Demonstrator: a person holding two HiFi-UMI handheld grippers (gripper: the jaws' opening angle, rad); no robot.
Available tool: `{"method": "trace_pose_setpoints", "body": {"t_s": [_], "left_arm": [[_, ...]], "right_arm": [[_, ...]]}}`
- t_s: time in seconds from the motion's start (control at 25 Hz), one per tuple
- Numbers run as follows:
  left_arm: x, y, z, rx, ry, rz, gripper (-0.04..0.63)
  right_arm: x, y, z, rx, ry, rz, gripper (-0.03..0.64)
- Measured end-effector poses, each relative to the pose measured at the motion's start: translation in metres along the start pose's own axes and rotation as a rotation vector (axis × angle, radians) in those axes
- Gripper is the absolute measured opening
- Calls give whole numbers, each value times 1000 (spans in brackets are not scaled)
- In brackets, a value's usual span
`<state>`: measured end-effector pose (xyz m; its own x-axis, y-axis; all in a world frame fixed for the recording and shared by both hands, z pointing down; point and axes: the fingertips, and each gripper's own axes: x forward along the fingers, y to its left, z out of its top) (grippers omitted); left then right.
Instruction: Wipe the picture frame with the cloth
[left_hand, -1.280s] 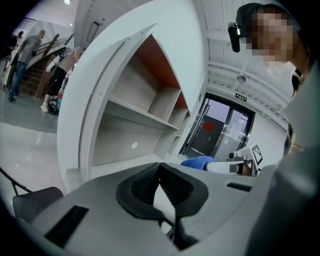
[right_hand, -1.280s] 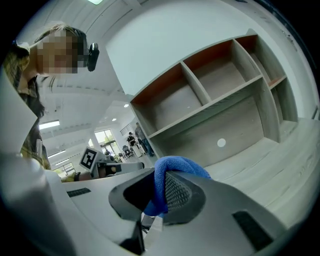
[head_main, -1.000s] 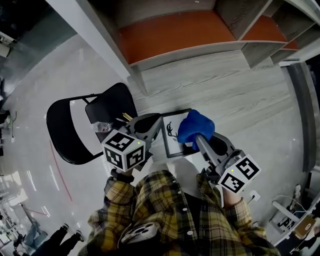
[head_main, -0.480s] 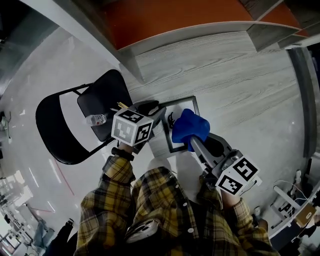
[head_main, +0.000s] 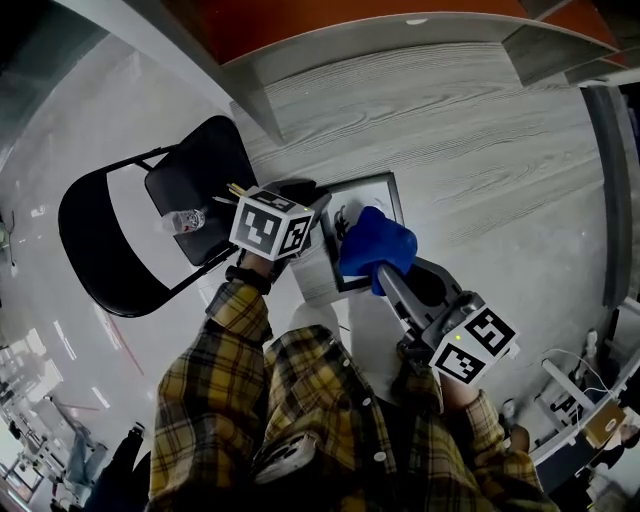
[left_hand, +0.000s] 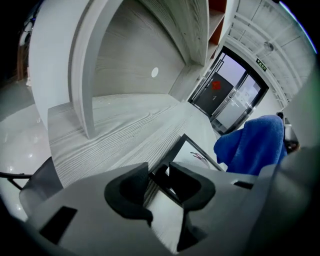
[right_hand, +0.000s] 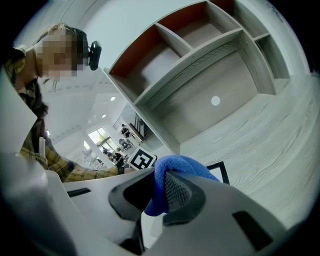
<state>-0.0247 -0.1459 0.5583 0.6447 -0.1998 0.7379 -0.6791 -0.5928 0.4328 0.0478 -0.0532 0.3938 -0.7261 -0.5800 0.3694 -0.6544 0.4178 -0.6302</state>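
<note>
A black-edged picture frame (head_main: 375, 195) with a white print lies on the grey wooden table (head_main: 480, 150). My left gripper (head_main: 312, 205) stands at its near left corner. Its jaws have just been opening and now stand open, with the frame's black edge (left_hand: 161, 175) loose between them and gaps on both sides. My right gripper (head_main: 383, 272) is shut on a bunched blue cloth (head_main: 375, 248). The cloth hangs over the frame's near right part and hides it. In the right gripper view the cloth (right_hand: 175, 167) fills the space between the jaws.
A black folding chair (head_main: 195, 185) stands left of the table, with a small water bottle (head_main: 185, 218) on its seat. A shelf unit with an orange back panel (head_main: 300, 30) rises behind the table. Bare grey tabletop stretches to the right of the frame.
My left gripper has sunk with the frame to the tabletop and its jaws have opened off the frame's edge. My right gripper has come down a little with the cloth.
</note>
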Motion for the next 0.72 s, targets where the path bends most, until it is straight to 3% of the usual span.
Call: {"method": "trace_pose_setpoints", "body": {"t_s": [0.2,0.52,0.72], "left_arm": [[4,0,-2,-21,-19,-15,124],[2,6,-4,-43,-4,-26,118],[1,7,-4,-50,-7,-21,117]], "right_arm": [[7,3,-2,-21,24,20,46],[65,-7,2,-150,92,21,48],[117,-48,-24,-272,249,-89,48]]}}
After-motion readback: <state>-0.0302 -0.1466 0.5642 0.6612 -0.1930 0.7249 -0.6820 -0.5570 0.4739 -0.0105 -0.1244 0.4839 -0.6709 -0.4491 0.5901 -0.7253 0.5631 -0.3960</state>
